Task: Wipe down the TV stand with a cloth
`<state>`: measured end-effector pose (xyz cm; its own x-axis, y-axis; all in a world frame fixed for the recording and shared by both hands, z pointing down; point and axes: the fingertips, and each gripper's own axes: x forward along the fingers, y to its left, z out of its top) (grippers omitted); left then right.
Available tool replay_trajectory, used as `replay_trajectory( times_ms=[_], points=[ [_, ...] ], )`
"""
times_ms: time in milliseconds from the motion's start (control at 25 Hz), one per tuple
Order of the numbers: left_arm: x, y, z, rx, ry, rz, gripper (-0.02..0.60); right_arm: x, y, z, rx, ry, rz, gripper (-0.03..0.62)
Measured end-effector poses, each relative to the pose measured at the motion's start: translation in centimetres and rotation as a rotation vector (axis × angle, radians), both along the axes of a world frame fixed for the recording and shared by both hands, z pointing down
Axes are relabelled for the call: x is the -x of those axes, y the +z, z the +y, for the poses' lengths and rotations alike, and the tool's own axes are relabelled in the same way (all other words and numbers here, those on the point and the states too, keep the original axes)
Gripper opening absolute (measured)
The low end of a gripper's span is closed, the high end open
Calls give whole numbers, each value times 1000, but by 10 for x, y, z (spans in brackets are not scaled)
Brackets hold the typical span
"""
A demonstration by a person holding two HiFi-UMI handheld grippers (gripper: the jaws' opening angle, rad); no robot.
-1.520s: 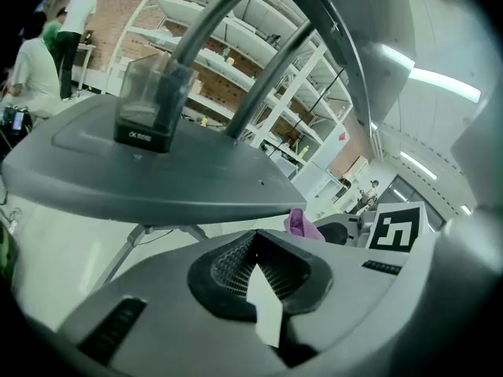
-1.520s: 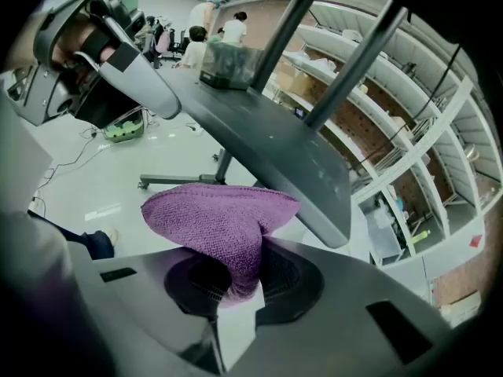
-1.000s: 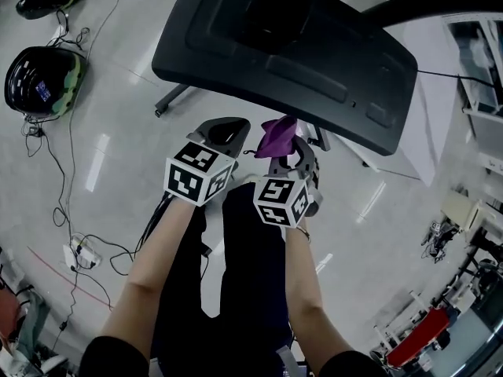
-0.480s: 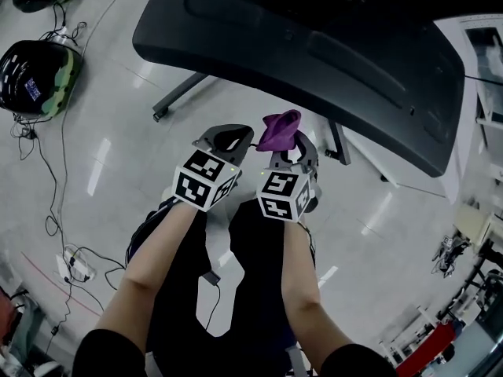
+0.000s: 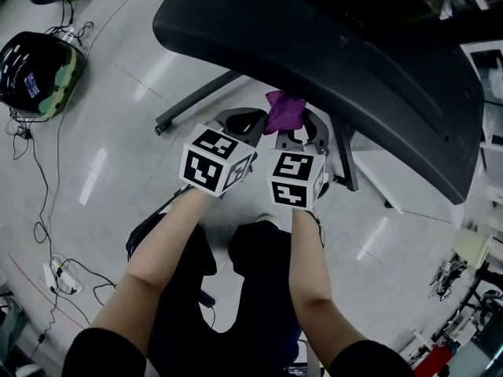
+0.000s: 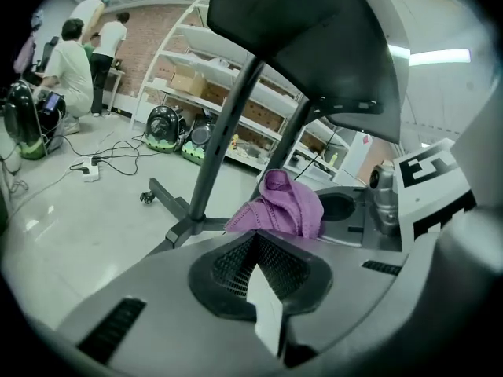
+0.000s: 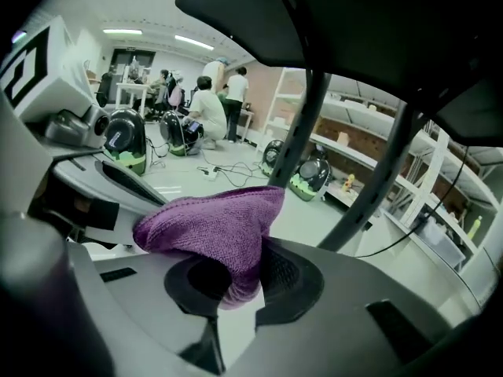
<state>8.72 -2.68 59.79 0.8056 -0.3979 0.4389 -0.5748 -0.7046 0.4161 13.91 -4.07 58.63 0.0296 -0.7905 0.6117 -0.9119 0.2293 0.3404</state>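
Head view: left gripper [image 5: 242, 122] and right gripper [image 5: 301, 129] are held side by side under the lower edge of the dark TV [image 5: 330, 49], above the grey floor [image 5: 118, 124]. The TV stand [image 5: 192, 104] has its leg running off to the left. Right gripper view: jaws are clamped on a bunched purple cloth [image 7: 224, 230], which is raised in the air in front of the stand's slanted posts; contact with the stand cannot be made out. Left gripper view: jaws are closed together with nothing between them, and the cloth is just beyond their tips.
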Motion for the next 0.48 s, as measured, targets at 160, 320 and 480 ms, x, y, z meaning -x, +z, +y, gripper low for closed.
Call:
replay_trajectory(
  times_ms=[160,320,480],
  points=[
    [-5,-6,-35,-29,-32,48,6,4,0,-28,-38,-16,14,75],
    [-7,-2,-73,-64,-62,86,6,8,10,-61,-60,-43,36,75],
    [-10,1,-99,-79,-92,149,6,5,17,-81,-89,-73,70,75]
  ],
)
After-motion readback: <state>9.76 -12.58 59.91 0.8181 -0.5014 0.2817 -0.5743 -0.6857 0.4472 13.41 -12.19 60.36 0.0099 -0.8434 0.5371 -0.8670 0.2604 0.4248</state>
